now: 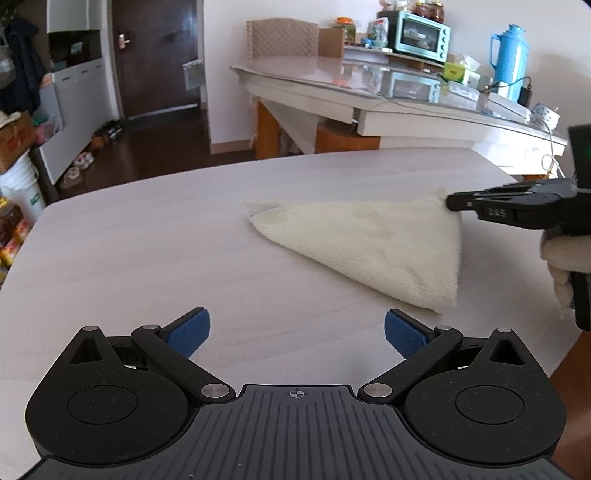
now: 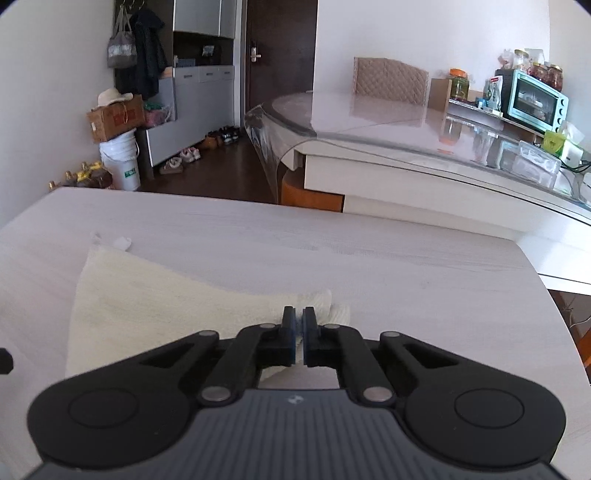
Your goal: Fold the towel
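Your left claw [image 1: 297, 332] sits at the near edge of the pale wood-grain worktop [image 1: 147, 258], its blue-padded fingers [image 1: 190, 332] spread wide with nothing between them, only bare surface beneath. Further in and to the right lies the cream terry towel [image 1: 369, 243], doubled over into a rough triangle: one point reaches left toward the middle of the worktop, a straight edge runs down its right side, and it rests flat except at its far right corner. That corner is where your right claw [image 1: 452, 202] comes in from the right, its black fingers pressed together on the cloth. From the right wrist view the same claw [image 2: 299, 325] has its two pads brought together with a bunched bit of the towel [image 2: 155, 295] pinched between them, the fabric puckering just past the fingertips while the rest spreads away to the left. Your gloved hand [image 1: 561, 254] wraps the handle at the right edge. Beyond the worktop, far right, stands a glossy white dining table [image 1: 314, 74] carrying a mint-green toaster oven [image 1: 421, 35] and a blue plastic thermos jug [image 1: 511, 55].
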Available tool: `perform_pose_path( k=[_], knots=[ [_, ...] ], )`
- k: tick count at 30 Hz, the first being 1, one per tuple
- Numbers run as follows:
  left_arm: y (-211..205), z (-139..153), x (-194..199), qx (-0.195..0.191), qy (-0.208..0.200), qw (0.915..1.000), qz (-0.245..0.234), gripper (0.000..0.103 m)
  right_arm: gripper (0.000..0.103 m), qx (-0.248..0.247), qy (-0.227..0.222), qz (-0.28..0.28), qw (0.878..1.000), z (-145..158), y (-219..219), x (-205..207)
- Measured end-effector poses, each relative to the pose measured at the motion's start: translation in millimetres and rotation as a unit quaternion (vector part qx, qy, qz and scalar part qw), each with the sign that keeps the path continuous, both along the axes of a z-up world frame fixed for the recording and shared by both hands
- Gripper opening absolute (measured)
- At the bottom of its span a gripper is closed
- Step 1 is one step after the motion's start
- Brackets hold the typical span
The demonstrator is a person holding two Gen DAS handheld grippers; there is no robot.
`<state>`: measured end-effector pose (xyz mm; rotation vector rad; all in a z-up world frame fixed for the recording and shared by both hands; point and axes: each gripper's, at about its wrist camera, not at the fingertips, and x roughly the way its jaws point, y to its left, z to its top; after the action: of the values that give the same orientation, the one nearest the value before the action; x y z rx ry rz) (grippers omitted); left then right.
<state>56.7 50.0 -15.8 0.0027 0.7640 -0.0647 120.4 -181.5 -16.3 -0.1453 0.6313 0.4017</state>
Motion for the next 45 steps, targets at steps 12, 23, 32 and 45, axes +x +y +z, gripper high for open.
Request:
perform_pose_path(
  k=[12,23,32,45],
  knots=[
    [78.0,27.2,-49.7,0.051,-0.022,0.9937,0.097,0.103,0.000,0.088,0.004,0.276,0.957,56.6,73.2,-128.8],
    [80.8,25.9,-69.9,0.042,-0.015,0.9957,0.081,0.103,0.050,0.024,-0.039,0.208,0.977,42.0,62.7,-134.5],
    [52.9,19.7,-49.3,0.018,-0.016,0.9988,0.043,0.103,0.046,-0.101,-0.071,0.201,0.972,18.5,70.9,-95.1],
    [51.4,17.1,-41.3,0.021,-0.007,0.9995,0.024,0.103,0.007,-0.079,-0.072,0.196,0.975,19.2,70.9,-85.1]
  ],
)
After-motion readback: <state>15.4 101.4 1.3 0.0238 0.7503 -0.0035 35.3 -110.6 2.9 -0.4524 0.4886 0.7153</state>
